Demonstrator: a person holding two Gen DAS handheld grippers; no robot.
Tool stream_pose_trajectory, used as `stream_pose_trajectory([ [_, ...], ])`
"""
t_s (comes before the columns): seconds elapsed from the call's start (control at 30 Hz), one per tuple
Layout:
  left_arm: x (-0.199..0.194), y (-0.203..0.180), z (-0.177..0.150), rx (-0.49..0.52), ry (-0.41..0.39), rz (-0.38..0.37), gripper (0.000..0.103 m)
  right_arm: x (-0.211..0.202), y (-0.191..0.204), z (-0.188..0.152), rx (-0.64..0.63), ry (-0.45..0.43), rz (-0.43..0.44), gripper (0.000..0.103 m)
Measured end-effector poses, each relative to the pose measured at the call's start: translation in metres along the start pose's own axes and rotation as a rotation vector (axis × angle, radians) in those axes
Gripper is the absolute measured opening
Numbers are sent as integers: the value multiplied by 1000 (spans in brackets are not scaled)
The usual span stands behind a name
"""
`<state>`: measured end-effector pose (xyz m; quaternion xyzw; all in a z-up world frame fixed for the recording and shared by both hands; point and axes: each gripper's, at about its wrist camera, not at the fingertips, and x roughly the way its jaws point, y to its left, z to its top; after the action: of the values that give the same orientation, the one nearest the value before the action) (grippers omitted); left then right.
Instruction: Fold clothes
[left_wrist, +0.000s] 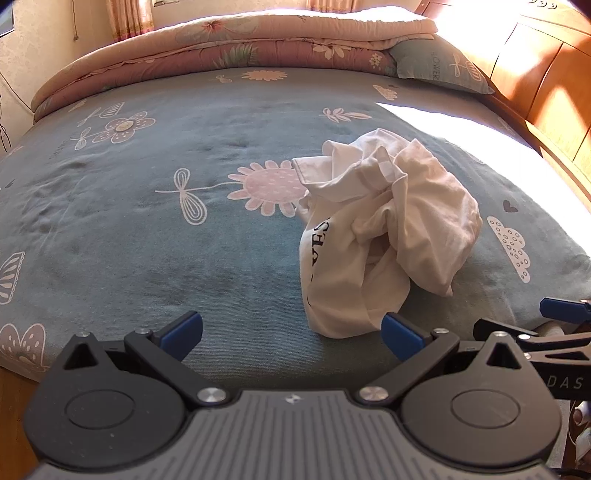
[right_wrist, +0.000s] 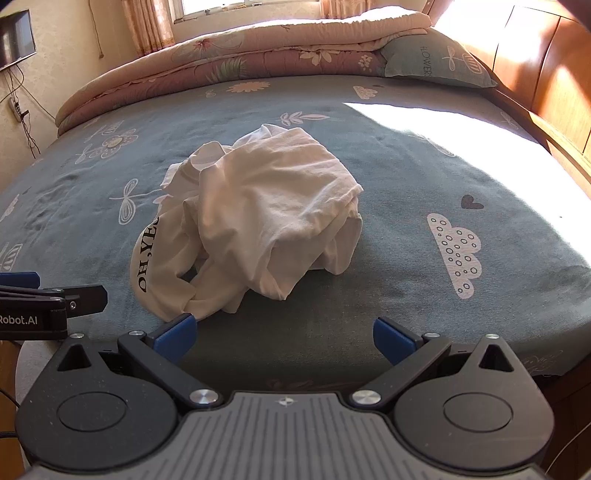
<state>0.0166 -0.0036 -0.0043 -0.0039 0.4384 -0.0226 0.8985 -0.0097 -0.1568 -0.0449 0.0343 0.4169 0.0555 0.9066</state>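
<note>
A crumpled white T-shirt with black lettering lies in a heap on the blue flowered bedsheet. It also shows in the right wrist view. My left gripper is open and empty, low over the near edge of the bed, just left of and in front of the shirt. My right gripper is open and empty, just in front of the heap. Each gripper shows at the edge of the other's view: the right one and the left one.
A folded pink floral quilt lies along the far side of the bed, with a blue pillow beside it. A wooden headboard runs along the right. A bright sun patch falls on the sheet at the right.
</note>
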Motion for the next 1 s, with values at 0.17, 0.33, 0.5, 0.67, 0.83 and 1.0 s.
stream_pose_trajectory([
  [0.17, 5, -2, 3, 8, 8, -1, 102, 5, -4, 2, 12, 10, 0, 103],
  [0.33, 11, -2, 8, 15, 18, 1, 102, 10, -7, 5, 19, 19, -3, 103],
  [0.5, 19, 0, 13, 13, 28, 5, 102, 16, -7, 11, 13, 21, -2, 103],
  [0.67, 27, 7, 19, 1, 39, 11, 102, 24, -3, 23, -11, 16, 1, 103],
  [0.83, 37, 19, 25, -25, 51, 25, 102, 37, 7, 38, -64, 3, 4, 103],
  [1.0, 47, 30, 30, -56, 60, 54, 102, 55, 28, 51, -177, -16, -2, 103],
])
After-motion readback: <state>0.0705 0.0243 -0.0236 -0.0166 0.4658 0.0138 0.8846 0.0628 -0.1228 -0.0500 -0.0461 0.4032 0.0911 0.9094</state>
